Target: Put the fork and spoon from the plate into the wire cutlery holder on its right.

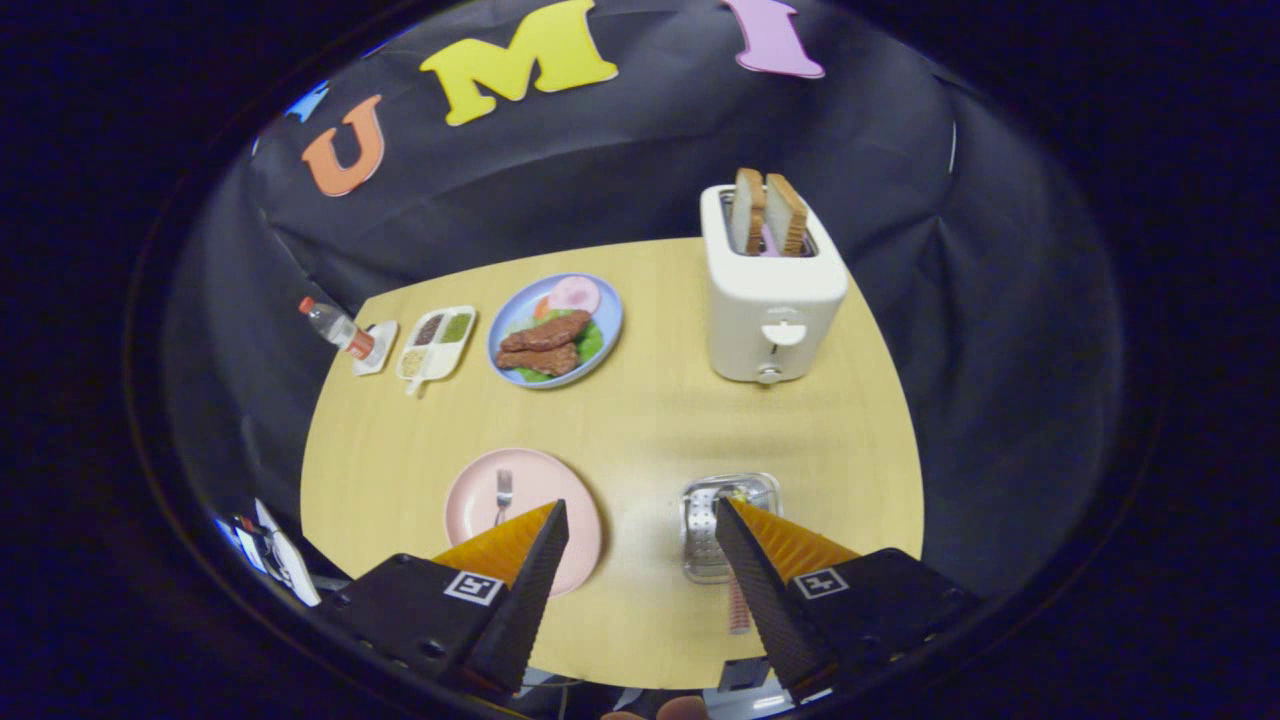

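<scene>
We are holding the claw [640, 525] above the near side of the pale wooden tabletop [650, 430], and its fingers are standing wide apart with nothing between them. The left finger is overlapping the near right part of a pink plate [490, 480], and on that plate a fork [503, 496] is lying with its tines pointing away from us, just beside the fingertip. We cannot make out a spoon on the plate. The right fingertip is covering the near part of the wire cutlery holder [712, 500], which is sitting on the tabletop to the right of the plate; something small and coloured is showing inside it at the fingertip, but we cannot tell what it is. Well beyond the fingers, a white toaster [770, 300] is carrying two slices of bread [766, 210]. To its left we are seeing a blue plate of food [555, 328], a divided white dish [437, 342] and a small bottle [335, 327].
</scene>
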{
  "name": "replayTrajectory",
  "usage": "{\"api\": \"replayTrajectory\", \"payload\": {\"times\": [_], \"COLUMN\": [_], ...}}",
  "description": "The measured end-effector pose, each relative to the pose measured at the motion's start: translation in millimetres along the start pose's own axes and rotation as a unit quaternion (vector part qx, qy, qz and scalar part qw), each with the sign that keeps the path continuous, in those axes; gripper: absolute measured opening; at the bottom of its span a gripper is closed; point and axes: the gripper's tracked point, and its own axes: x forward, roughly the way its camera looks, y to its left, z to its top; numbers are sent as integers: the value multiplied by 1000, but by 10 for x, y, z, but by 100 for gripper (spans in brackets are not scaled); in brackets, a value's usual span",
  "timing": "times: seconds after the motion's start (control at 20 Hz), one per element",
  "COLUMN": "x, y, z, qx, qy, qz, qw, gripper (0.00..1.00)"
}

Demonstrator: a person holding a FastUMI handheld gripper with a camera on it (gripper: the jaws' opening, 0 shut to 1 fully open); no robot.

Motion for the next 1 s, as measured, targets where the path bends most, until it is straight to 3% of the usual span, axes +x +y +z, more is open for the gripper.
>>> {"api": "replayTrajectory", "payload": {"times": [0.2, 0.5, 0.95, 1.0], "x": [171, 595, 1121, 1166], "y": [618, 1252, 1416, 1409], "z": [-466, -982, -1320, -1347], "qx": [-9, -20, -28, -24], "qy": [31, 70, 128, 134], "qz": [23, 22, -19, -23], "qw": [999, 997, 991, 991], "gripper": [90, 90, 90, 84]}}
